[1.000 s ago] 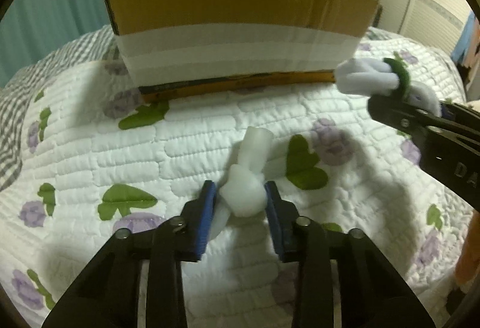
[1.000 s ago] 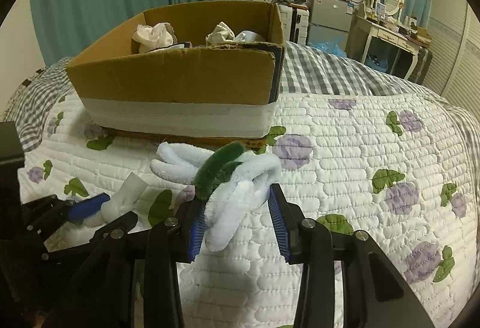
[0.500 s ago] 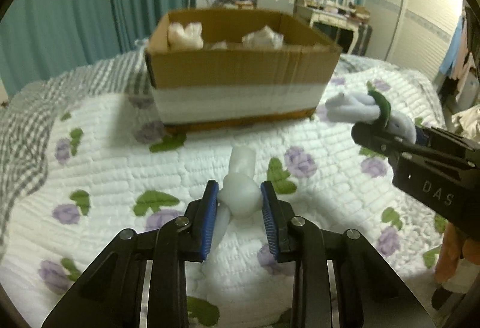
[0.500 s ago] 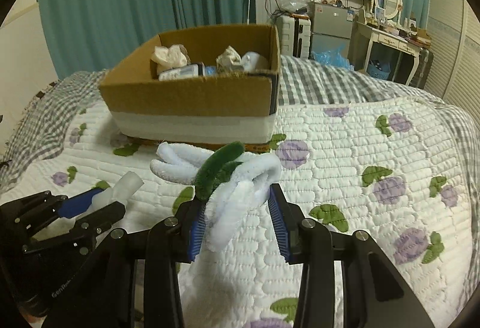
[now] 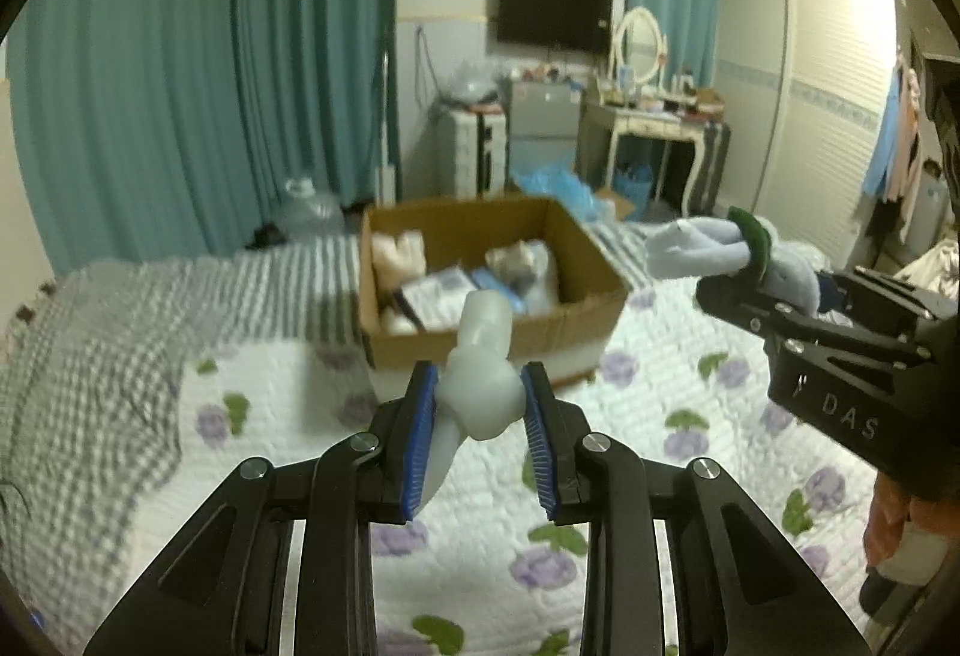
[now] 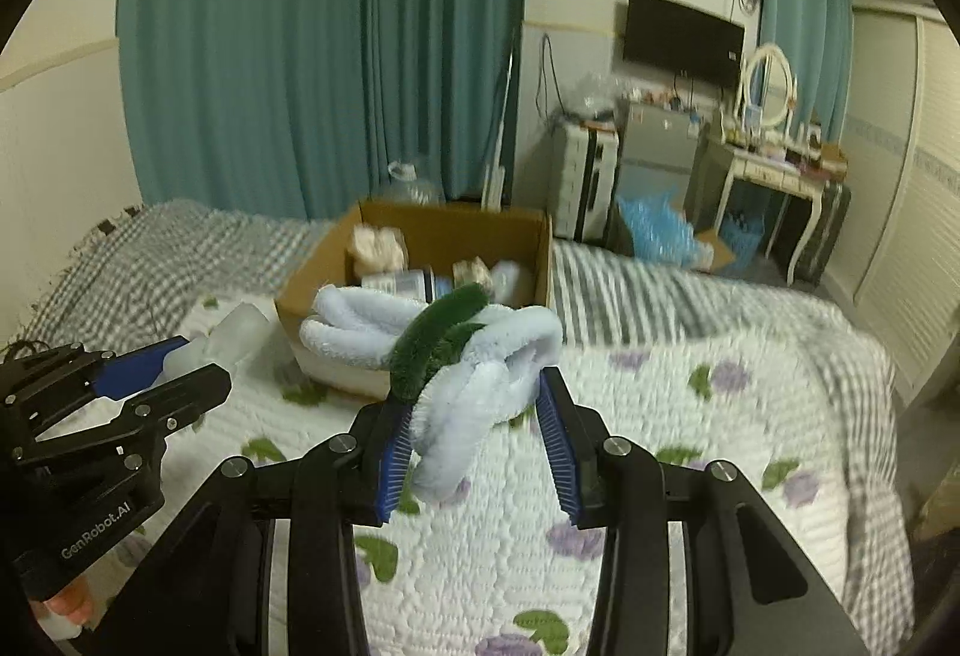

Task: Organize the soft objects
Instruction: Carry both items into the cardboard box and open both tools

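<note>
My left gripper [image 5: 480, 404] is shut on a knotted white soft object [image 5: 482, 386] and holds it high above the bed, in front of the open cardboard box [image 5: 576, 242]. My right gripper [image 6: 477, 428] is shut on a fluffy white and green bundle [image 6: 462, 356], also raised above the quilt. The left gripper also shows in the right wrist view [image 6: 162, 362], and the right gripper in the left wrist view [image 5: 750, 290] with its bundle [image 5: 714, 248]. The box [image 6: 420, 224] holds several soft items.
The bed has a white floral quilt [image 5: 690, 476] and a grey checked blanket [image 5: 150, 308]. Behind it are teal curtains [image 5: 240, 86], a dressing table [image 5: 660, 122], a small fridge [image 6: 654, 158] and a wardrobe [image 5: 810, 116].
Both grippers have risen well above the bed with their loads, so the box now looks lower and farther and its inside shows. Neither grip has changed.
</note>
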The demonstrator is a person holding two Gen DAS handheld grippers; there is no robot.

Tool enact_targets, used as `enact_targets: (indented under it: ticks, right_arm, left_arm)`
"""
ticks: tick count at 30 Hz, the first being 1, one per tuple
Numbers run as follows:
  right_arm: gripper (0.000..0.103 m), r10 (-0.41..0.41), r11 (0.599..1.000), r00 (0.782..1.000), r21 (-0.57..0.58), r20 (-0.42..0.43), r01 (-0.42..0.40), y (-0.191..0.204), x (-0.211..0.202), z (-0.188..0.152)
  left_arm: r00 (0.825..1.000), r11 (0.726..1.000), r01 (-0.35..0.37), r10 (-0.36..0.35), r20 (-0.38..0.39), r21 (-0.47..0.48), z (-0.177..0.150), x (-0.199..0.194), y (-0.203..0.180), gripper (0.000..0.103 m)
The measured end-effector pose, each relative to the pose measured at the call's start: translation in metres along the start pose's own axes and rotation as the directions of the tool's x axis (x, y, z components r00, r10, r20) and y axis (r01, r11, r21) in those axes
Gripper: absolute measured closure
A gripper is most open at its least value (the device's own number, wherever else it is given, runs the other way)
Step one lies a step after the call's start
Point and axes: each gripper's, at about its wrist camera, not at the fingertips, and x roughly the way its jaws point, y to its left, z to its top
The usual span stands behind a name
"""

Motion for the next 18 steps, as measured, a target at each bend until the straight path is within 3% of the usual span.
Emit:
enact_targets:
  ticks: [9,18]
  right_arm:
    - [0.064,0.033,0.999,0.997,-0.041,0.076,-0.030,0.005,0.009,0.064]
    - [0.064,0.050,0.998,0.996,-0.054,0.075,-0.046,-0.004,0.074,0.105]
  left_arm:
    - [0.994,0.997,-0.059,0.054,0.093,0.046,0.048,-0.011,0.009,0.075]
    - [0.990,0.994,-0.091,0.085,0.113,0.052,0.092,0.047,0.023,0.075]
